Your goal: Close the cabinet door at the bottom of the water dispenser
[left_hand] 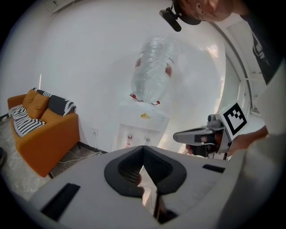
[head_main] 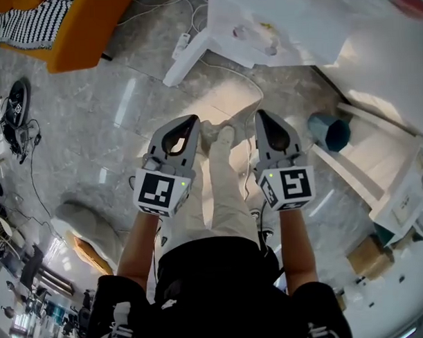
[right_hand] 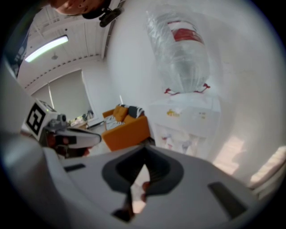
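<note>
Floor is gleaming like polished stone; sofa is showing matt orange cloth; bottle is looking clear, smooth plastic

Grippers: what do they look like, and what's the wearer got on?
Both the left gripper and right gripper are light grey shells with a black teardrop opening, each carrying a cube with black-and-white square markers and a small green light. Person wears a black short-sleeved top and cream trousers.
</note>
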{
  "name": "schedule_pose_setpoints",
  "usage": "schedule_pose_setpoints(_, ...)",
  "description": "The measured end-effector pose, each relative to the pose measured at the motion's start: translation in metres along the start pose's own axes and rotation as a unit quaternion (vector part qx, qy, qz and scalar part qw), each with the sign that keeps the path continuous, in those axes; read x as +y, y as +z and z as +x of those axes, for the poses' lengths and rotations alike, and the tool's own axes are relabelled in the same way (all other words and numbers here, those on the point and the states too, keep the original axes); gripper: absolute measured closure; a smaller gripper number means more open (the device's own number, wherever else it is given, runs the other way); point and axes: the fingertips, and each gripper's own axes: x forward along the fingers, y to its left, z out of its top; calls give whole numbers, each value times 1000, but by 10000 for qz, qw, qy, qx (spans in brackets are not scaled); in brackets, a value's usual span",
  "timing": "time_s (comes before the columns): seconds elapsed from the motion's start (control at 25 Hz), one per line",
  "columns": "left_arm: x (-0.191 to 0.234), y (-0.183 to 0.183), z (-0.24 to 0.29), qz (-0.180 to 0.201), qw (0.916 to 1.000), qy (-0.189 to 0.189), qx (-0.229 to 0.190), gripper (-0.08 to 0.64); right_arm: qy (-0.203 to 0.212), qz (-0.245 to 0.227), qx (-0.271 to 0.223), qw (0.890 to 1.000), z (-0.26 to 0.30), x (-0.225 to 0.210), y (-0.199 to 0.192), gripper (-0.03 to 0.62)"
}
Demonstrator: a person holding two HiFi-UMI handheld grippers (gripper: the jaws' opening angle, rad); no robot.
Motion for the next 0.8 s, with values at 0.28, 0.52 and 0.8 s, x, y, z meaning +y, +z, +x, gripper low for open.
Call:
schedule_pose_setpoints(0.28, 9, -33, 17, -223, 9995, 54, 199, 551, 128, 8, 198, 9997, 23, -2, -27, 558)
schedule_pose_setpoints(0.52, 14, -65, 30, -226, 9989, 83, 403, 551, 226, 78, 350, 9991, 42, -4, -59, 558)
schedule_pose_setpoints(0.8, 34, -104, 44, -138, 9982, 59, 575, 551, 310, 108, 625, 9975, 64, -3, -99, 558)
